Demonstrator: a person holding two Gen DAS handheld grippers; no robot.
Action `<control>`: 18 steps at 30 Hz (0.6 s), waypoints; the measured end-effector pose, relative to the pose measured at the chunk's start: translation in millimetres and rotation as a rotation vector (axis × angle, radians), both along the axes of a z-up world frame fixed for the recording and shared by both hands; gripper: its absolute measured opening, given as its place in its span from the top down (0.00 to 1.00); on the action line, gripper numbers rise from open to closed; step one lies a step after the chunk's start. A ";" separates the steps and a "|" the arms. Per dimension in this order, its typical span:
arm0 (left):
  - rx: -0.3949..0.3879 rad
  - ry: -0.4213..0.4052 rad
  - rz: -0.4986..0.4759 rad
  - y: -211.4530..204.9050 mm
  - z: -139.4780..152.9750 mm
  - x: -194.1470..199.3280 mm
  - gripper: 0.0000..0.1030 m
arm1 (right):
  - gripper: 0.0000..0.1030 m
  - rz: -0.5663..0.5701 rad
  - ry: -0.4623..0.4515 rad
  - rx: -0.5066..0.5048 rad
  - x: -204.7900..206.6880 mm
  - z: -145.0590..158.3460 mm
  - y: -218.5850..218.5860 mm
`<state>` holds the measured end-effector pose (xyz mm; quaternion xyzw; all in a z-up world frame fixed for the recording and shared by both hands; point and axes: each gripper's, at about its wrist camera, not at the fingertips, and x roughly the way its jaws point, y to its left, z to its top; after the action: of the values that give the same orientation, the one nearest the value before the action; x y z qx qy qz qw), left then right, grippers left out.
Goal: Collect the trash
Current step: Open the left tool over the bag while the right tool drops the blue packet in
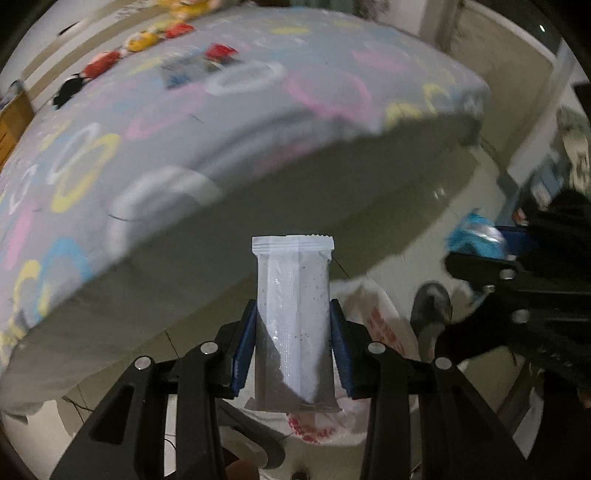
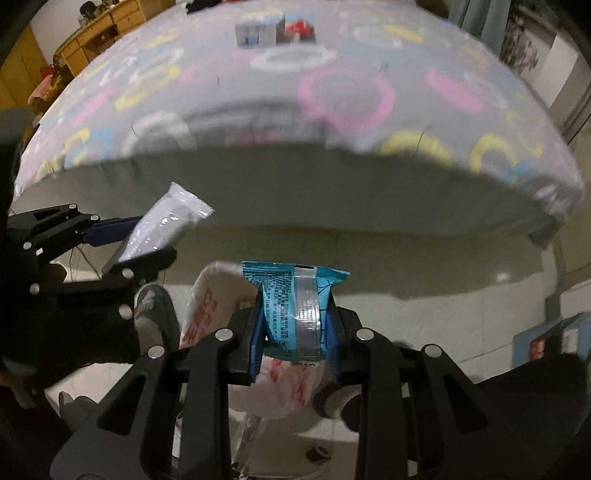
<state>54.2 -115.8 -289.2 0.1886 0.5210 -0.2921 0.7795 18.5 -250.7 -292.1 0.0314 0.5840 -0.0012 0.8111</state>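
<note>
My left gripper (image 1: 293,325) is shut on a white snack wrapper (image 1: 293,295) that stands upright between its blue pads, over the floor in front of the bed. My right gripper (image 2: 295,317) is shut on a blue wrapper (image 2: 291,306) with a silver seam. Right below both hangs a white plastic bag with red print (image 2: 207,314), also seen under the left gripper as the bag (image 1: 380,317). In the right wrist view the left gripper (image 2: 122,236) holds the white wrapper (image 2: 162,225) at the left. The right gripper with the blue wrapper (image 1: 476,236) shows at the right edge of the left wrist view.
A bed with a grey sheet of coloured rings (image 1: 184,122) fills the upper part of both views. More wrappers (image 2: 277,29) lie far back on it, and plush toys (image 1: 103,62) line its far edge. A person's slippered foot (image 2: 151,306) stands on the tiled floor beside the bag. A wooden desk (image 2: 103,33) stands at back left.
</note>
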 end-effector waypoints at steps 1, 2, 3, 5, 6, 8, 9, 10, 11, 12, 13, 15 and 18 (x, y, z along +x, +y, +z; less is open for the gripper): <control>0.013 0.014 -0.012 -3.0 -7.3 -2.3 0.64 | 0.74 -0.004 0.014 0.014 -0.4 -7.7 -0.4; 0.030 0.022 -0.016 -5.0 -13.8 -3.2 0.64 | 0.74 -0.010 0.033 0.025 -0.8 -18.3 -0.5; 0.040 0.031 -0.020 -6.1 -19.2 -3.4 0.64 | 0.74 -0.012 0.051 0.029 -1.5 -28.5 0.0; 0.057 0.055 -0.021 -5.8 -30.5 -2.5 0.64 | 0.73 -0.015 0.073 0.036 -2.8 -42.9 0.6; 0.064 0.073 -0.023 -4.7 -36.7 -1.7 0.64 | 0.73 -0.014 0.082 0.037 -3.0 -48.8 1.2; 0.075 0.084 -0.026 -3.4 -45.2 -1.7 0.63 | 0.73 -0.012 0.102 0.044 -3.6 -61.6 2.1; 0.088 0.100 -0.037 -3.3 -52.1 -2.5 0.63 | 0.73 -0.011 0.113 0.048 -3.5 -67.4 2.3; 0.096 0.110 -0.043 -3.2 -56.6 -3.1 0.63 | 0.73 -0.011 0.120 0.049 -4.3 -70.8 2.0; 0.111 0.116 -0.051 -3.6 -62.8 -5.3 0.63 | 0.73 -0.010 0.132 0.050 -4.5 -75.8 2.5; 0.121 0.122 -0.063 -4.7 -67.0 -7.7 0.63 | 0.73 -0.007 0.143 0.050 -4.4 -80.1 3.5; 0.126 0.126 -0.080 -6.0 -72.0 -11.6 0.63 | 0.73 -0.004 0.154 0.052 -4.4 -83.7 4.2; 0.133 0.136 -0.096 -6.3 -77.5 -15.5 0.63 | 0.73 0.000 0.168 0.055 -2.7 -89.3 6.8; 0.144 0.163 -0.125 -8.3 -87.3 -21.4 0.62 | 0.69 0.012 0.186 0.076 -0.5 -95.7 10.4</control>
<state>32.8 -124.1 -376.4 0.2520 0.5893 -0.3164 0.6994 18.0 -240.3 -387.8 0.0584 0.6566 0.0228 0.7516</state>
